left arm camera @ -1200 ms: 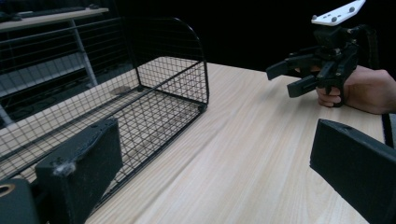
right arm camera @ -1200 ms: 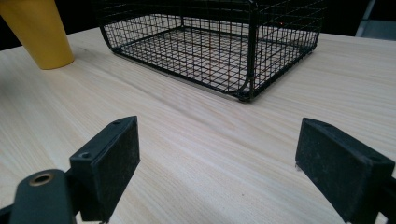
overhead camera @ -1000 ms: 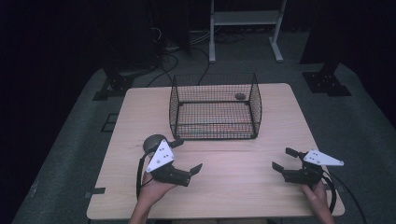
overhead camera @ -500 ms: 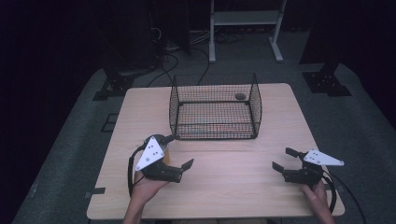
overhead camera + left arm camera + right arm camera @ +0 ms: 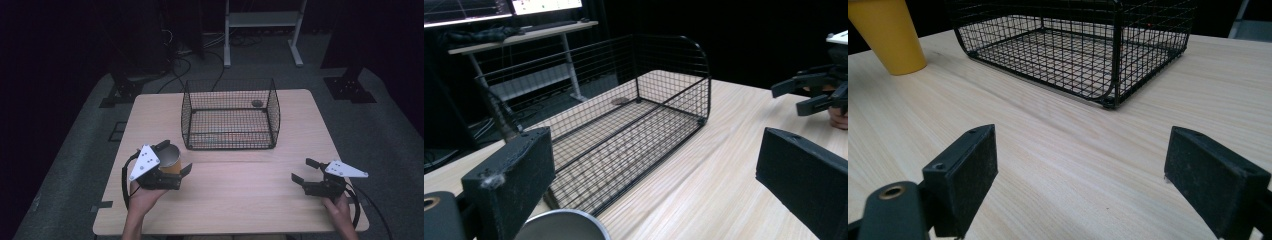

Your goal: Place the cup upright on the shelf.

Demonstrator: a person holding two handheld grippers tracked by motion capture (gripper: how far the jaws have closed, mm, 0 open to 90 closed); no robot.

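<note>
A tan cup (image 5: 170,161) stands upright on the wooden table (image 5: 240,200), left of centre. My left gripper (image 5: 175,157) is open, its jaws wide apart on either side of the cup without pressing it. The cup's grey rim (image 5: 561,225) sits low by the left jaw in the left gripper view (image 5: 654,170). At the right front of the table my right gripper (image 5: 303,170) is open with nothing between its jaws (image 5: 1080,170). From there the yellow cup (image 5: 888,35) stands far left.
A black wire basket (image 5: 227,142) stands in the middle of the table toward the back, with a small dark disc (image 5: 257,103) on its floor. Desk legs and cables lie on the dark floor beyond. My right gripper (image 5: 809,92) is at the far right in the left gripper view.
My left gripper has moved left across the table, and the cup now shows between its jaws. The right gripper has stayed where it was.
</note>
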